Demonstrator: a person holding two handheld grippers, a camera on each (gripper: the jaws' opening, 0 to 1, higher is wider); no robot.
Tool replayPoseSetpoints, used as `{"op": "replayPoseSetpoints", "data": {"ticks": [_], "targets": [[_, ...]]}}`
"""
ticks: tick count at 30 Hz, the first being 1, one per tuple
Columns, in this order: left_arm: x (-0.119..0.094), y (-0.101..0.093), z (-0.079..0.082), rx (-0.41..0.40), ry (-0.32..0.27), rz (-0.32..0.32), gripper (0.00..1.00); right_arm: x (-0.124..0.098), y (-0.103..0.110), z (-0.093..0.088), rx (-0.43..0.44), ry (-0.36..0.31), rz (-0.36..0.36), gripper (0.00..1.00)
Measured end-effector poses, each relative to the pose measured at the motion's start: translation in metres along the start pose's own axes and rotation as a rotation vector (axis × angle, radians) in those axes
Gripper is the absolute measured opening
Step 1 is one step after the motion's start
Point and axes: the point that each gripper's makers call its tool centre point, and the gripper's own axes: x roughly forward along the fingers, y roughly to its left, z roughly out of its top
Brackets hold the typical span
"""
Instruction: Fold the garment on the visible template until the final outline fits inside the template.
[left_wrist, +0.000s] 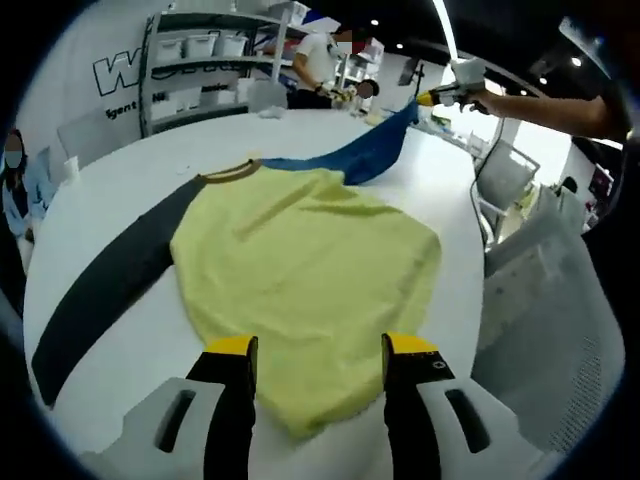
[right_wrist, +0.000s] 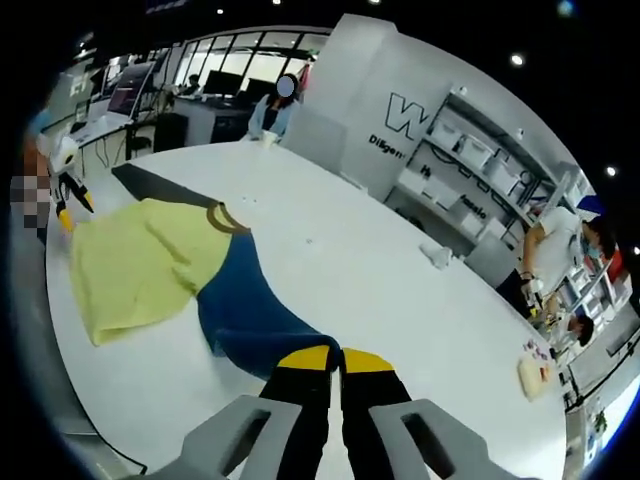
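Large "W" on white wall (right_wrist: 408, 117)

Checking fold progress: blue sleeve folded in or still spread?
Still spread: the blue sleeve stretches away from the yellow body, its end pinched in the right tongs.

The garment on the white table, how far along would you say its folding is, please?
Done: little; the yellow body lies flat on the table and the dark sleeve is spread out. In hand: the right gripper is shut on the blue sleeve, lifting its end; the left gripper is open above the hem. Left: all the folds; I cannot make out any template outline.
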Motion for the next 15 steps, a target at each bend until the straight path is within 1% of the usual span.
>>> {"op": "replayPoseSetpoints", "data": {"ticks": [4,7,12,15], "targets": [[0.014,-0.018,0.009,0.039,-0.006,-0.038,0.48,0.001,-0.003,0.000,-0.002,0.004,-0.001,0.00],[0.026,-0.027,0.014,0.065,-0.004,-0.054,0.48,0.002,-0.008,0.001,-0.004,0.008,-0.002,0.00],[0.048,-0.055,0.030,0.103,-0.017,-0.109,0.47,0.006,-0.015,0.002,-0.013,0.018,-0.007,0.00],[0.058,-0.065,0.035,0.126,-0.013,-0.131,0.46,0.009,-0.019,0.001,-0.013,0.026,-0.009,0.00]]}}
